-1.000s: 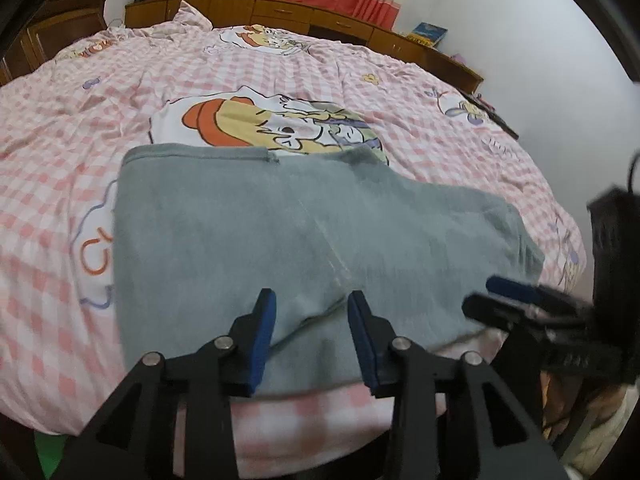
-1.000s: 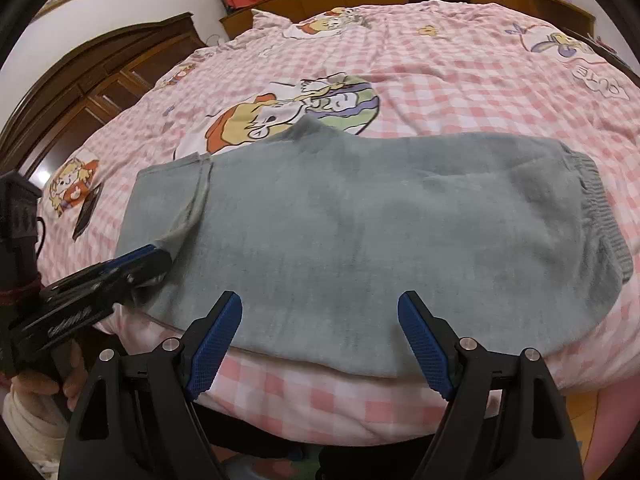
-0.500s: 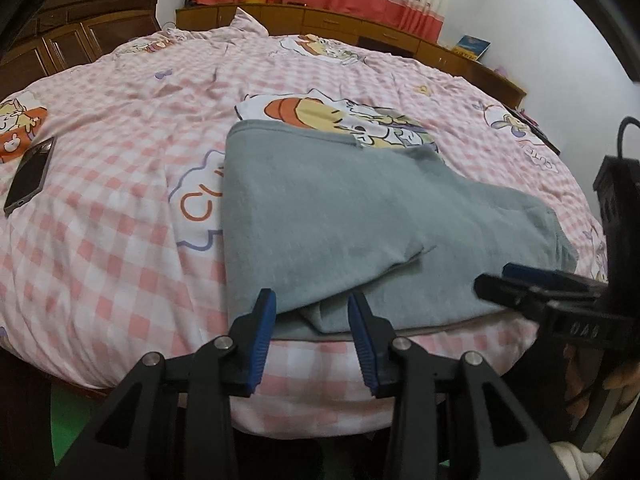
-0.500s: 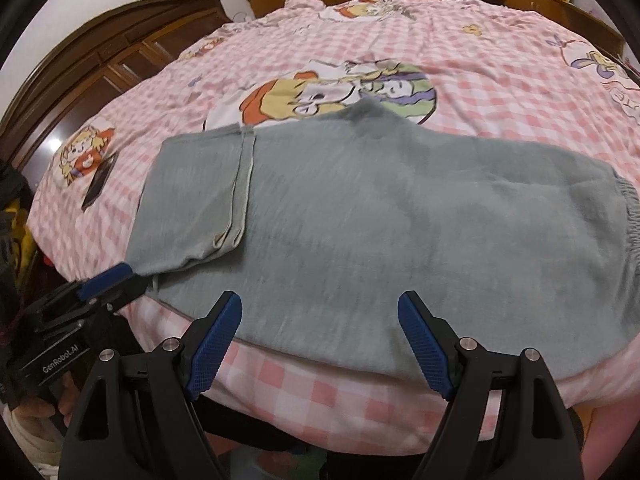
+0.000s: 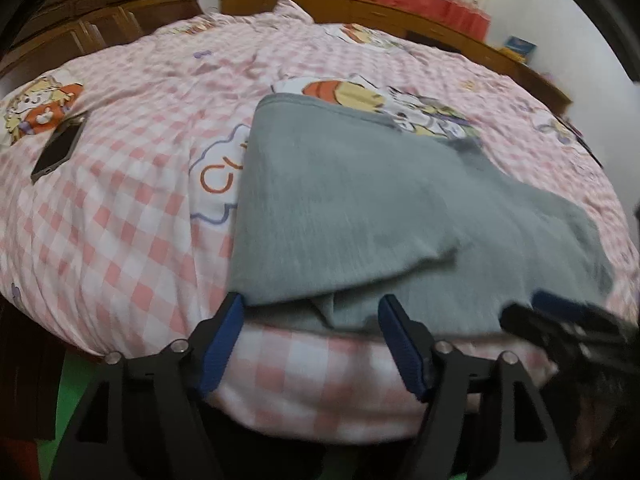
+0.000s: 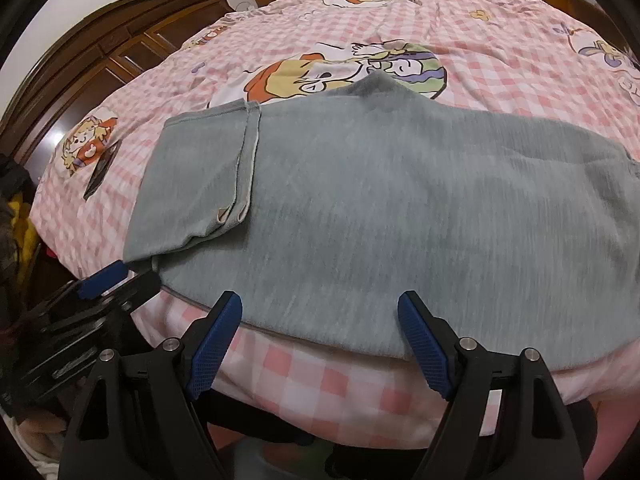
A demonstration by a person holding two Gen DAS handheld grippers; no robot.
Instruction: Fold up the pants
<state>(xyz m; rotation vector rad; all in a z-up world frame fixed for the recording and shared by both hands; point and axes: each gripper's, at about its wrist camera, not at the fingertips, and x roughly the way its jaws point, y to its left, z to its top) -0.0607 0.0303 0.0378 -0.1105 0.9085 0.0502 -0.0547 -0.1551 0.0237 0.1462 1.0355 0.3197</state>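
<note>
Blue-padded jaws of the left gripper (image 5: 310, 336) and the right gripper (image 6: 320, 330) both stand wide apart, holding nothing. Just ahead of them the soft grey pants (image 6: 400, 208) lie flat on the pink checked bed cover (image 5: 120, 220), long way running side to side. The folded-over leg end (image 6: 192, 188) lies nearer the left gripper, so I think that one grabs next.

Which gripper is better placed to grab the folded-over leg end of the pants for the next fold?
Left. The left gripper is open at the near edge beside the folded-over leg end of the pants; the right gripper faces the middle.
</note>
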